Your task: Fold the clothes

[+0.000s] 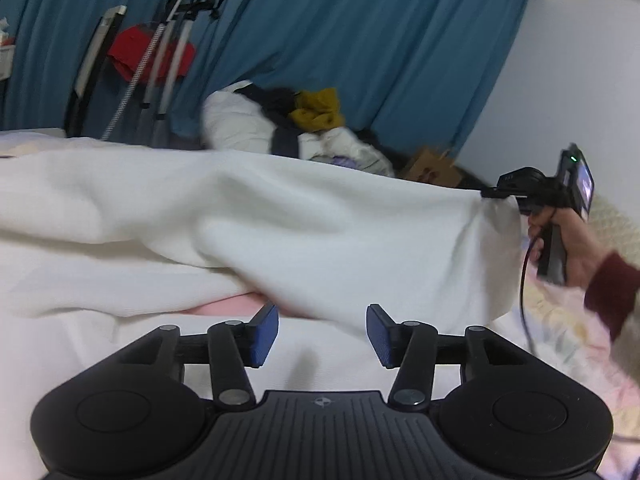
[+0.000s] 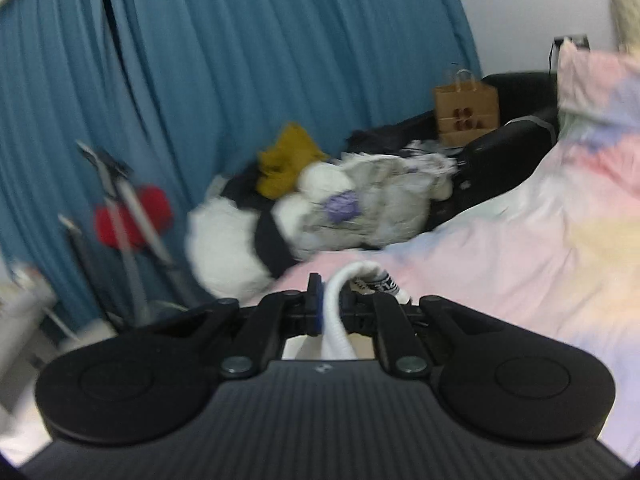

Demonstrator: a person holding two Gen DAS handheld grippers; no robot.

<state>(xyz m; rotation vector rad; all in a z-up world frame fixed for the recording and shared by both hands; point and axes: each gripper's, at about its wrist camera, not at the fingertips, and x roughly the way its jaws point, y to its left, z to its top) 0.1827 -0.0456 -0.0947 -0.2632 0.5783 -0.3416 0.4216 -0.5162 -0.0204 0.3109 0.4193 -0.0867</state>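
The white garment (image 1: 256, 216) lies spread across the bed (image 2: 520, 248), one corner lifted clear of the pastel bedcover and the rest sagging back onto the mattress in soft folds. That raised corner is pinched in the right tongs (image 2: 330, 308), whose jaws are drawn close together on a rope of white cloth, a printed label showing just beyond it; in the left wrist view the same tool (image 1: 496, 194) hangs at the garment's far edge, gripped by a hand (image 1: 568, 248) in a dark red sleeve. The left tongs (image 1: 322, 334) stand wide, holding nothing, just short of the garment's near hem. Judging by this, a fold is in hand: one corner is up and the matching one lacks a grip. The next move seems to call for the left tongs to close on the near edge so both corners can travel together, keeping the cloth taut enough not to bunch. Beyond the garment, a heap of other clothes (image 2: 340, 200) sits by the blue curtain (image 1: 340, 40), with a paper bag (image 2: 466, 106) further along.
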